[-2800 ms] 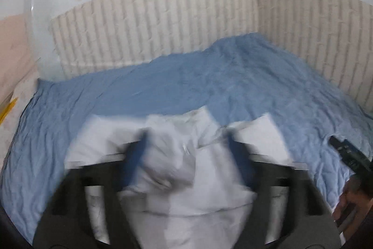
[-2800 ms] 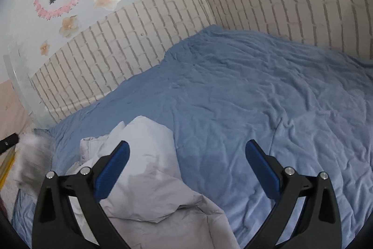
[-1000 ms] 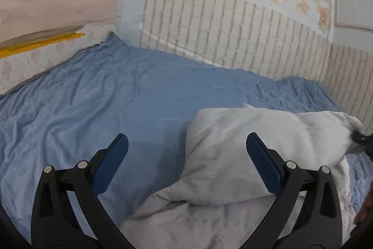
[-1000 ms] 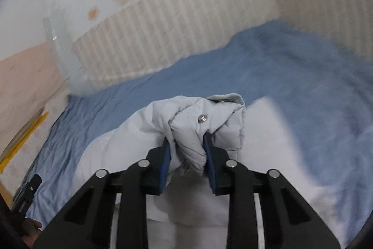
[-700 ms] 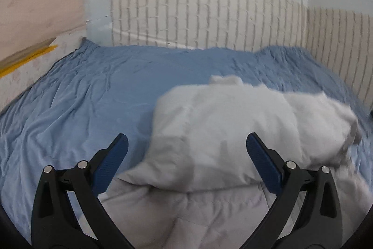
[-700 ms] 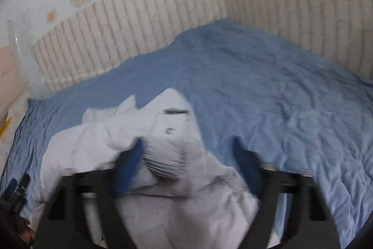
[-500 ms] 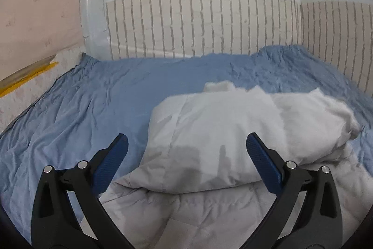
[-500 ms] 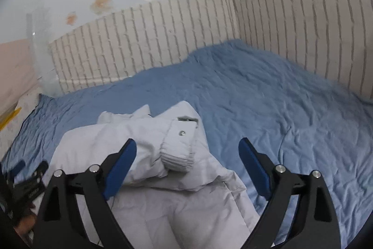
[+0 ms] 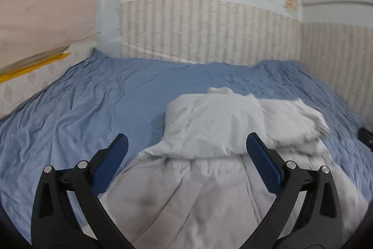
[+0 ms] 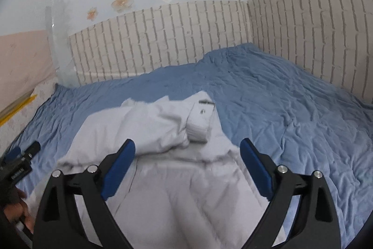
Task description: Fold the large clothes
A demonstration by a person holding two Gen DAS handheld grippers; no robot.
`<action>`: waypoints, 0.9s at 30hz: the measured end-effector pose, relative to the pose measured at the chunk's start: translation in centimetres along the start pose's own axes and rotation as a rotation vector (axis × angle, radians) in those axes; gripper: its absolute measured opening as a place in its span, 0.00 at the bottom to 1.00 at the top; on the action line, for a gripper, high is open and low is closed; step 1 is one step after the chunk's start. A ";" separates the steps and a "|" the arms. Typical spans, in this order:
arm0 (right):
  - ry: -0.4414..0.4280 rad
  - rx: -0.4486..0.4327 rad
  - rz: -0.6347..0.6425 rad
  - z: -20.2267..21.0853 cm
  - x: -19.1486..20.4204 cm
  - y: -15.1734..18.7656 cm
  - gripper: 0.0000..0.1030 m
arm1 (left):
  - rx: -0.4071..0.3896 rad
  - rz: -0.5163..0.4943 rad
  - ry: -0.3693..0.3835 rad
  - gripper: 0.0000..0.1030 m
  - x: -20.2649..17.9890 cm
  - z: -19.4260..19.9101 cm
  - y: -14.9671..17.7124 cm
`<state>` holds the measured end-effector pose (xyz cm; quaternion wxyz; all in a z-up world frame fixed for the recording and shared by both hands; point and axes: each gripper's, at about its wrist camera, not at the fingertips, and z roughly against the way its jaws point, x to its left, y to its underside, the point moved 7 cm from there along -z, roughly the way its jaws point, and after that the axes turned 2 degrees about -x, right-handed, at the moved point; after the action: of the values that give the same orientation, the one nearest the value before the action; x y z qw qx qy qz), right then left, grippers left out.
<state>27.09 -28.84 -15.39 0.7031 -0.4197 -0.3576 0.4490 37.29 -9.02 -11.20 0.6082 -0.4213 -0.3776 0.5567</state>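
A pale grey padded jacket lies on the blue bedspread, both sleeves folded across its chest. In the right wrist view the jacket shows a ribbed cuff with a snap lying on top. My left gripper hovers open over the jacket's lower part, nothing between its blue pads. My right gripper is also open and empty above the jacket, short of the cuff. The left gripper's body and a hand show at the left edge of the right wrist view.
The blue bedspread runs back to brick-pattern walls behind and on the right. A pale flowered mattress edge with a yellow strip borders the left side. A dark object sits at the right edge of the left wrist view.
My right gripper let go of the sleeve cuff, opened wide and drew back; the cuff now rests on the jacket. My left gripper, open throughout, swung sideways to face the jacket.
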 end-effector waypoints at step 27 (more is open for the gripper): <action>-0.065 -0.221 0.415 18.8 8.3 7.7 0.97 | -0.055 -0.091 -0.168 0.97 4.8 16.2 5.4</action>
<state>10.81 -14.16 -14.01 0.5335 -0.5441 -0.3332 0.5553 20.72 -2.60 -10.46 0.5873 -0.3721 -0.4612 0.5513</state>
